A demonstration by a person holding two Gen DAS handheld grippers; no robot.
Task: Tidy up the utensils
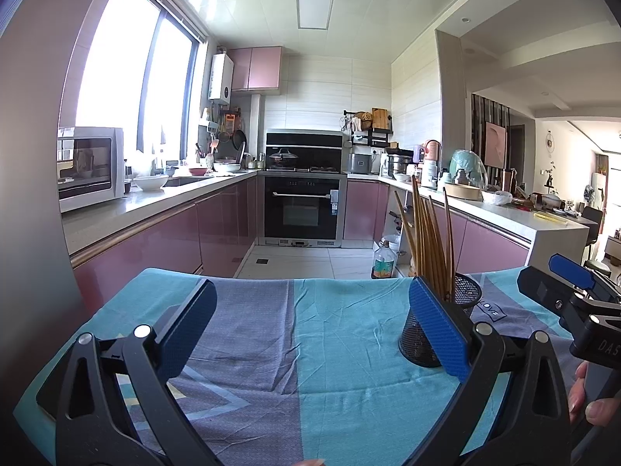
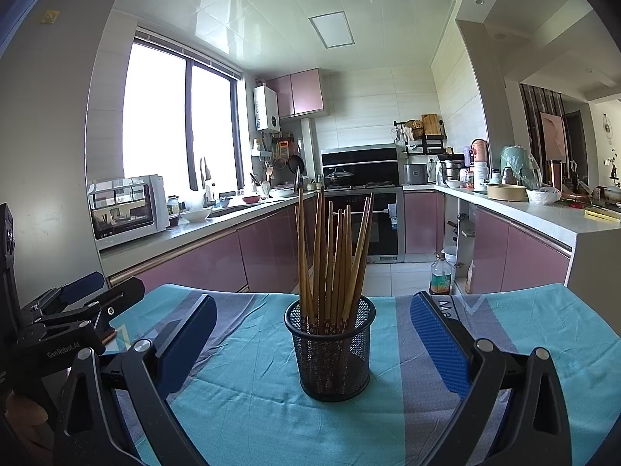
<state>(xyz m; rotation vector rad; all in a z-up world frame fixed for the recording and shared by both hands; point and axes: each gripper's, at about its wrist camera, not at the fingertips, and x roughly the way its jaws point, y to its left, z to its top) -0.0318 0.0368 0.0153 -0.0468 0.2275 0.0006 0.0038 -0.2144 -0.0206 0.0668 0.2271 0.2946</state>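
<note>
Between our right gripper's (image 2: 313, 345) fingers stands the mesh cup (image 2: 330, 349), upright on the cloth (image 2: 240, 407) that covers the tabletop. Those fingers are spread wide, one on each side of the cup and clear of it, touching nothing. Chopsticks (image 2: 333, 256) fill the cup, standing on end and fanning out a little above its rim; most lean slightly, and the outer ones tilt away from the middle. Their lower ends show through the mesh, patterned in red and white. From our left wrist view, the left gripper (image 1: 313, 330) also has its fingers wide apart, with only bare cloth between them. Just beyond the tip of its right finger (image 1: 438, 330) we see the same cup (image 1: 458, 310), partly hidden behind that finger, with the chopsticks (image 1: 427, 240) rising above it. Farther right of that finger sits our right gripper (image 1: 570, 291), and a hand (image 1: 594, 392) shows at the frame's edge, wrapped around its handle. In the right wrist view, left of the left finger (image 2: 186, 345), our left gripper (image 2: 77, 310) rests low near the cloth's edge. Beyond both pairs of fingers lies a kitchen with pink cabinets, an oven (image 2: 372, 217) at the far wall, and a microwave (image 2: 124, 206) on the counter by the window. A bottle (image 2: 440, 272) stands on the floor past the cloth's far edge.
</note>
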